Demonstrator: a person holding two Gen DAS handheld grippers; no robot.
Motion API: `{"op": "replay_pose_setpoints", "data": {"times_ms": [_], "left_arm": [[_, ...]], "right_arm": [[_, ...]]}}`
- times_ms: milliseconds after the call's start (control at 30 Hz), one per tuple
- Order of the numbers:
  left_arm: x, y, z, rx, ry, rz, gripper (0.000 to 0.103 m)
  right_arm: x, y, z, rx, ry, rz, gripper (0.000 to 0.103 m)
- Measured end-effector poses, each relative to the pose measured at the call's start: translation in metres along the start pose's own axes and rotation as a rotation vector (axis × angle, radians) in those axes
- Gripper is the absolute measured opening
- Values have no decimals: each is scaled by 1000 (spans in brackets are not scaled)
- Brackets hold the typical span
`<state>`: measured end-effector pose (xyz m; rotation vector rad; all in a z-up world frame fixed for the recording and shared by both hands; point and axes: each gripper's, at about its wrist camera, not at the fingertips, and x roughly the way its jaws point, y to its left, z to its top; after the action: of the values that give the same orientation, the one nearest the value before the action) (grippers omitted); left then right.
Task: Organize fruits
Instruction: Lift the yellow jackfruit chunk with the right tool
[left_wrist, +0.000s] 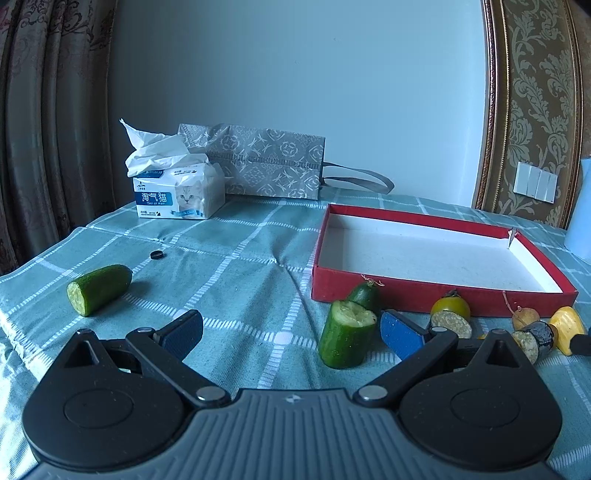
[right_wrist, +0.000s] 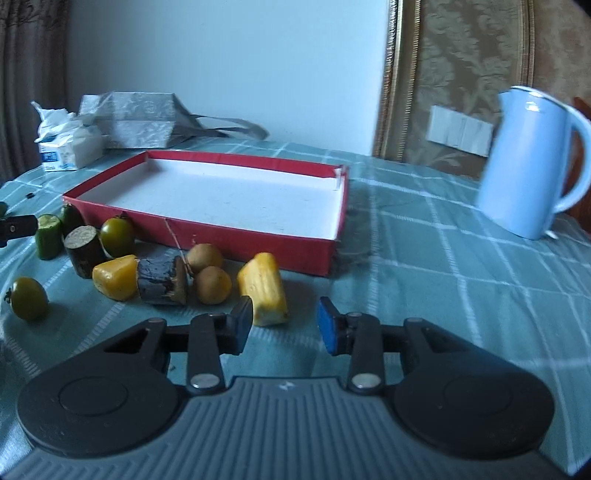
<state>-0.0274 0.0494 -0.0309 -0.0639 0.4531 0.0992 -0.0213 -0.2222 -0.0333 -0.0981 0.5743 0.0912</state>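
Produce pieces lie scattered on the checked tabletop (left_wrist: 240, 258) in front of an empty red tray (right_wrist: 236, 236). The left claw (left_wrist: 291, 332) stands spread wide beside an upright cucumber chunk (left_wrist: 345, 338), gripping nothing. The right claw (right_wrist: 285, 325), jaws narrowed but with a clear gap, holds nothing; a yellow piece (right_wrist: 264, 288) lies just beyond it.

The tissue pack (left_wrist: 180, 195) in the left wrist view carries a blue panel with white Chinese characters "淘气猫" and, below them, small Latin letters that look like "Tao qi mao". Beside it is a kitten picture. Finer print on the pack is too small to read. In the right wrist view its label is blurred.
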Motion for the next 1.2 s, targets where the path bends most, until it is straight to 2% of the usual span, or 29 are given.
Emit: {"op": "replay_pose_setpoints", "data": {"times_ms": [200,333,400,533,933,1200], "left_arm": [[1,0,0,4,9,-8,103],[1,-1,0,7,8,-14,103],[1,-2,0,10,7,-20,103],[-2,-5,-1,25,-9,-22,103],[-2,-6,-2,32,1,-16,103],[-1,-7,-3,32,28,-18,103]], "right_arm": [[19,-4,8,-32,31,76,34],[27,-2,12,-50,52,94,34],[28,-3,13,-39,54,118,26],[26,3,11,-52,44,94,26],[-29,-19,-1,94,-130,61,26],[-28,-28,-5,140,-142,54,26]]}}
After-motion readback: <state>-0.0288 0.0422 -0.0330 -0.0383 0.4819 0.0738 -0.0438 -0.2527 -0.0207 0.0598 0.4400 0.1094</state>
